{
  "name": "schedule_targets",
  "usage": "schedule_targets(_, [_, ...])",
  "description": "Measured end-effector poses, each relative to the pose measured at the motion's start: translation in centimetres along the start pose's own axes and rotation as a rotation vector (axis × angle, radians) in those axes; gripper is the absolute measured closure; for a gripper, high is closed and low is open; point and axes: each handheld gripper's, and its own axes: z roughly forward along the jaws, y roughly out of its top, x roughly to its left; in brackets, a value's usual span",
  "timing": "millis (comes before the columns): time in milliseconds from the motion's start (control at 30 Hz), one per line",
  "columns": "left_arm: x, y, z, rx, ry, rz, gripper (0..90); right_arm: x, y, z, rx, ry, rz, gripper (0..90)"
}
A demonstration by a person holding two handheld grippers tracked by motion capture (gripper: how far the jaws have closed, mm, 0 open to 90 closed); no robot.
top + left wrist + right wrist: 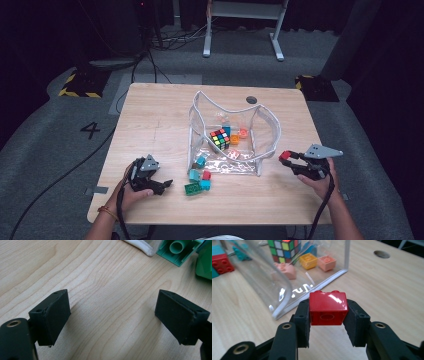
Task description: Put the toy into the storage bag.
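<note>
Glossy red brick (328, 308), two studs, clamped in right tongs (327, 320).

**What is hidden, cropped or unclear**

In the left gripper view, a teal brick (180, 250) at one o'clock is cut off by the top edge, and a green brick (205, 262) at two o'clock by the right edge. In the right gripper view, the clear pouch (262, 277) blurs the bricks behind it, and the puzzle cube (283, 248) at eleven o'clock is cropped at the top.
</note>
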Motion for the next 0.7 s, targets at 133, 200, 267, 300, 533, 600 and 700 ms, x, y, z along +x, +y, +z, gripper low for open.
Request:
schedule_targets(133, [0.0, 0.0, 0.0, -0.001, 0.001, 0.001, 13.1, -0.6, 0.7, -0.4, -0.017, -0.009, -0.006, 59.3])
schedule_targets(200, [0.0, 0.0, 0.0, 0.0, -0.003, -0.002, 13.0, -1.5, 1.7, -0.8, -0.037, -0.018, -0.007, 59.3])
schedule_targets(267, [0.0, 0.0, 0.0, -0.001, 0.0, 0.001, 13.1, -2.0, 2.3, -1.0, -0.038, -0.032, -0.017, 59.3])
schedule_targets(300, [0.0, 0.0, 0.0, -0.001, 0.001, 0.001, 13.0, -2.2, 2.6, -1.1, -0.042, -0.037, -0.017, 59.3])
schedule_targets(533, [0.0, 0.0, 0.0, 0.0, 0.001, 0.002, 13.0, -4.2, 5.4, -1.5, -0.071, -0.048, 0.003, 59.3])
schedule_targets(600, [0.0, 0.0, 0.0, -0.001, 0.001, 0.002, 13.0, -4.6, 6.2, -1.6, -0.076, -0.057, -0.004, 59.3])
schedule_targets(700, [0.0, 0.0, 0.0, 0.0, 0.001, 0.002, 13.0, -5.1, 7.5, -1.5, -0.078, -0.066, -0.016, 59.3])
